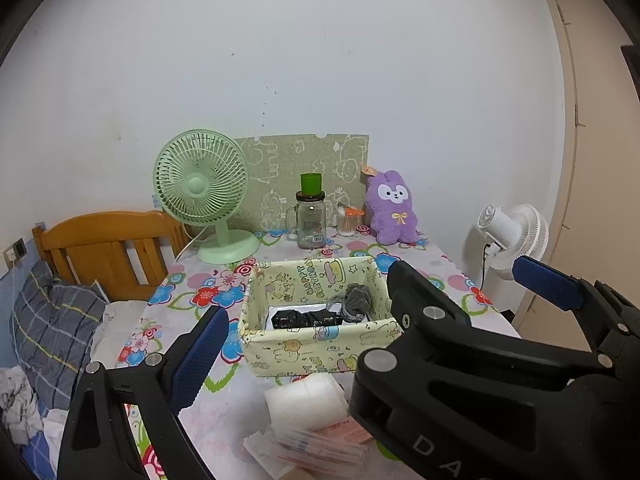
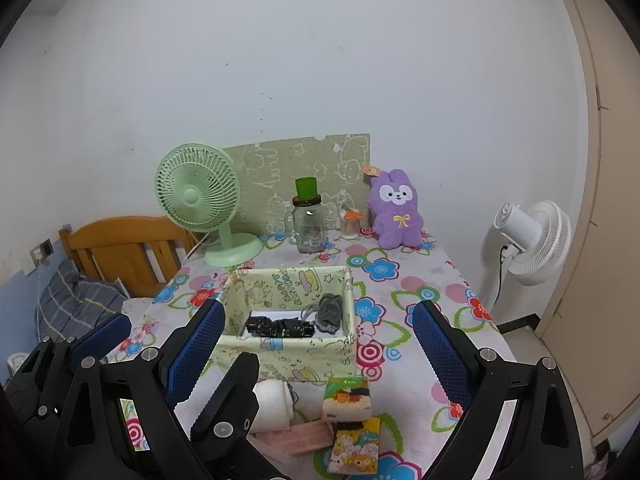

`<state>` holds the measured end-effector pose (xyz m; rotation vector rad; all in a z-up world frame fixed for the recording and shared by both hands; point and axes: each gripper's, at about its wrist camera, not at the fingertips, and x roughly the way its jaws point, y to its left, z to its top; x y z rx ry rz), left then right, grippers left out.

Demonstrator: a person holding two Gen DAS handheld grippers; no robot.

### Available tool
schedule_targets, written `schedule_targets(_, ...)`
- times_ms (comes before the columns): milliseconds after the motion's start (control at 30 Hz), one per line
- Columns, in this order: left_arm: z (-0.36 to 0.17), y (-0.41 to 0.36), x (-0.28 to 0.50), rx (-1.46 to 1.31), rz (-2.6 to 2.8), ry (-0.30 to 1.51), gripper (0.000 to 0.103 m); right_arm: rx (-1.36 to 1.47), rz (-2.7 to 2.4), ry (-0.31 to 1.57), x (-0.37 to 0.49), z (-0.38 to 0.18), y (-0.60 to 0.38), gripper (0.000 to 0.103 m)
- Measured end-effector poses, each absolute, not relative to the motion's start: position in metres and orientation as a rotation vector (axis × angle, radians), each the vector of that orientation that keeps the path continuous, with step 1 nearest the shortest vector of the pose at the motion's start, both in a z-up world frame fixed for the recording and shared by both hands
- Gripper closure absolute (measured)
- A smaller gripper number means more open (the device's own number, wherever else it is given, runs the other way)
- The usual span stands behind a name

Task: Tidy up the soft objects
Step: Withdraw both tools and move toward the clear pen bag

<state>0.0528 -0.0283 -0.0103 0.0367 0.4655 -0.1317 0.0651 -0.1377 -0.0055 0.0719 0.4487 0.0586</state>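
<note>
A yellow cartoon-print fabric box (image 1: 280, 350) (image 2: 280, 354) stands mid-table. Inside lie a black crumpled soft item (image 1: 308, 317) (image 2: 278, 326) and a grey one (image 1: 357, 299) (image 2: 329, 312). A purple plush bunny (image 1: 393, 210) (image 2: 397, 210) sits at the back right. In front of the box lie a white foam roll (image 1: 306, 400) (image 2: 272, 402), a pink pack (image 2: 298, 436) and two cartoon tissue packs (image 2: 346, 398). My left gripper (image 1: 316, 336) is open and empty; the right gripper's finger hides its right finger. My right gripper (image 2: 318, 312) is open and empty, just short of the box.
Along the back wall stand a green desk fan (image 1: 200, 196), a glass jar with a green cap (image 1: 311, 220) and a cotton-swab pot (image 1: 347, 222). A white fan (image 2: 532, 240) stands off the table's right edge. A wooden headboard (image 1: 108, 248) and pillow lie left.
</note>
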Motion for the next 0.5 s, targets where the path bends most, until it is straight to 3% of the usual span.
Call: schedule_targets(500,-0.033,-0.026,0.026,0.026,-0.131,0.468,0.006,0.069,0.056,0.454,0.035,-0.027,-0.135,0.006)
